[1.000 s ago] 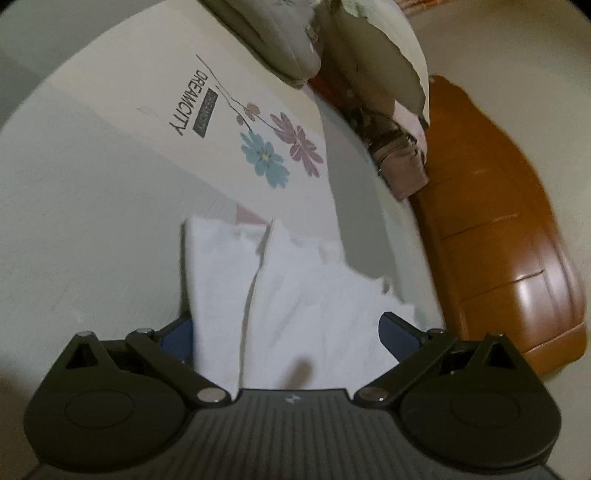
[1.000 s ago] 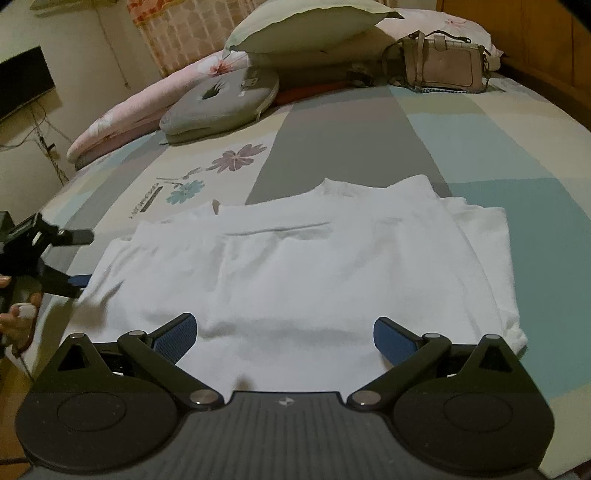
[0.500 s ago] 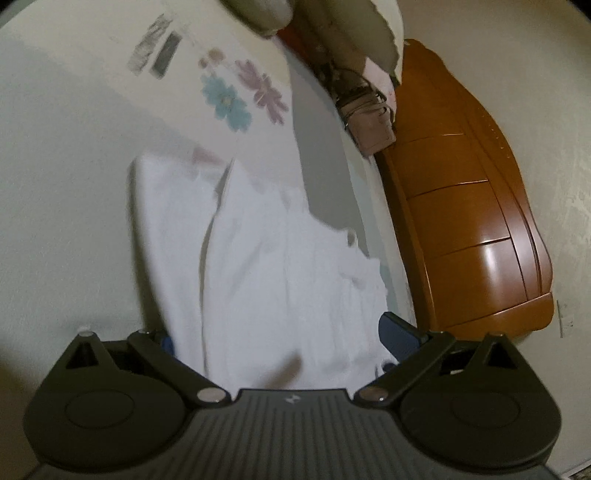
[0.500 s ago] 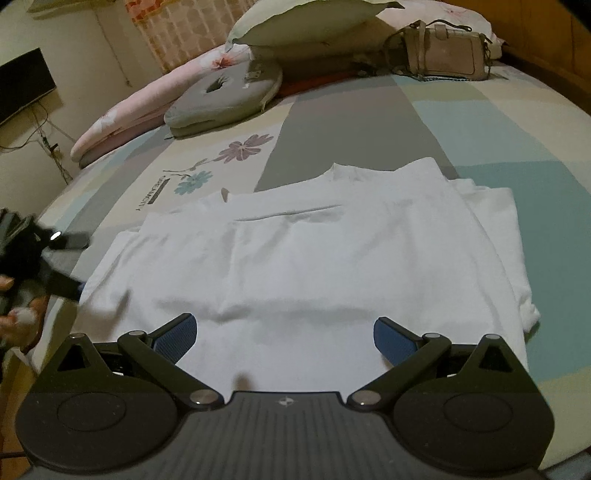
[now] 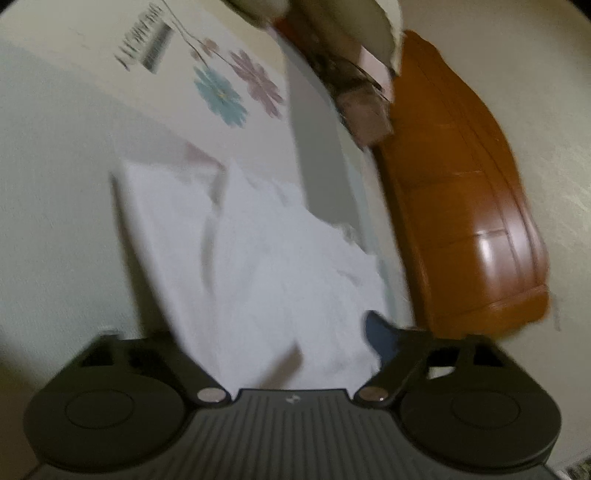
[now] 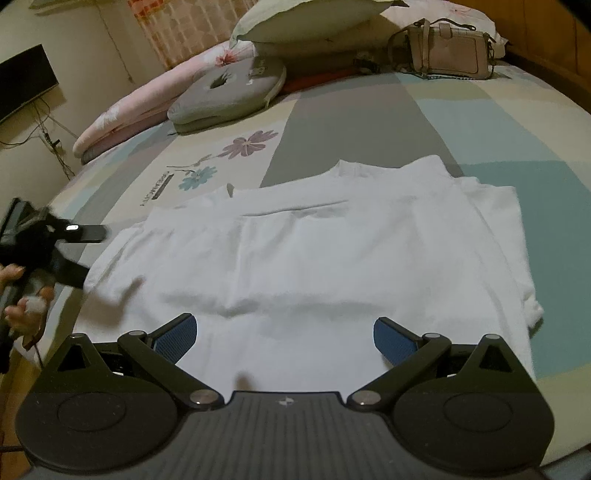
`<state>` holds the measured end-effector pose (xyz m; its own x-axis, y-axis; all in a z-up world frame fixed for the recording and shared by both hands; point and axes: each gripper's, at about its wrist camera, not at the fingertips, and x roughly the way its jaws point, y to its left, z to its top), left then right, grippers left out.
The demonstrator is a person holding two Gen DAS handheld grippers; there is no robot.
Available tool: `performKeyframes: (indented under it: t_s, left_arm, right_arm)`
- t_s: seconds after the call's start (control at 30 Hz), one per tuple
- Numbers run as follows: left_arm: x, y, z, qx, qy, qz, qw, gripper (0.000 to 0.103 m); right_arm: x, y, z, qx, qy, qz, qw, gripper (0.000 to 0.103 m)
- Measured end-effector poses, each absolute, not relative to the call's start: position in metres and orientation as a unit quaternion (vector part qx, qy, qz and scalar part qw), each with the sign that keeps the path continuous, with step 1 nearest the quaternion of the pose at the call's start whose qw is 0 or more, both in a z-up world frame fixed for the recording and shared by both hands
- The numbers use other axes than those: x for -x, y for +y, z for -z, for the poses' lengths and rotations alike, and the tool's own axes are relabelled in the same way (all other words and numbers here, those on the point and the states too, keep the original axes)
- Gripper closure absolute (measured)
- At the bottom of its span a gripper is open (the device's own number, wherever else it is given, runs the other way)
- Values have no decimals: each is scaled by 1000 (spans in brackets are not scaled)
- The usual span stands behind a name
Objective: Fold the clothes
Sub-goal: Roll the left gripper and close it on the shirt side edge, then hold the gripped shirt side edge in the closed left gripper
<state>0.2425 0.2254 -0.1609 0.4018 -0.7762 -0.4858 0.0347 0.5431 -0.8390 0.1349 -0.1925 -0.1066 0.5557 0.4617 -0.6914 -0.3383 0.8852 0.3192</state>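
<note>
A white T-shirt (image 6: 332,258) lies flat on the bed, neck away from me and both sleeves folded inward. My right gripper (image 6: 284,338) hovers open over the near hem, its blue pads (image 6: 393,338) wide apart with nothing between them. At the shirt's left corner a hand holds my left gripper (image 6: 79,254), open, one finger above the cloth edge and one below. The left wrist view is blurred. There the T-shirt (image 5: 258,266) runs between the wide fingers of the left gripper (image 5: 280,343); only the right pad (image 5: 380,338) shows, and cloth hides the left one.
The patchwork bedsheet (image 6: 369,122) has a flower print (image 6: 251,142). At the far end lie a grey ring cushion (image 6: 229,96), pillows (image 6: 310,18) and a beige handbag (image 6: 443,51). A wooden bed board (image 5: 461,206) stands to the right. A TV (image 6: 22,85) hangs on the left wall.
The left gripper has moved in along the shirt's left edge, and cloth now covers its left pad. The right gripper has stayed open over the hem, with the view shifted only slightly.
</note>
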Motion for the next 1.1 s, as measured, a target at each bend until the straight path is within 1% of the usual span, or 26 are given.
performKeyframes:
  t_s: [0.07, 0.1, 0.13, 0.2, 0.23, 0.3, 0.4, 0.53, 0.83, 0.97, 1.1]
  left_arm:
    - [-243, 232, 166, 408, 479, 263, 732, 57]
    - [-242, 233, 168, 412, 482, 263, 727, 59]
    - [-238, 232, 169, 409, 487, 273, 722, 59]
    - [-231, 225, 168, 381, 493, 291, 726, 60]
    - [-230, 224, 169, 371, 493, 290, 732, 62]
    - [-235, 228, 178, 382, 505, 271, 725, 87]
    - [-236, 227, 178, 379, 509, 260, 728, 87]
    - [-231, 213, 162, 320, 502, 247, 764, 87]
    - [-218, 198, 146, 252, 489, 221, 806, 87]
    - [-217, 194, 146, 252, 485, 218, 809, 87]
    - [-218, 195, 147, 255, 484, 222, 807, 87]
  right_arm:
    - [-133, -192, 106, -72, 411, -230, 879, 0]
    - [-133, -191, 106, -70, 411, -231, 879, 0]
    - [-132, -191, 106, -69, 410, -232, 880, 0]
    - [-130, -191, 106, -66, 409, -233, 880, 0]
    - [-129, -190, 106, -64, 408, -234, 880, 0]
    - [-132, -190, 108, -66, 413, -232, 878, 0]
    - [-138, -183, 110, -78, 414, -239, 875, 0]
    - [-150, -170, 109, -97, 408, -256, 871, 0]
    - [-177, -141, 107, -139, 395, -292, 860, 0]
    - [-189, -127, 107, -155, 387, -306, 856, 0]
    - [-214, -108, 115, -137, 373, -283, 873, 0]
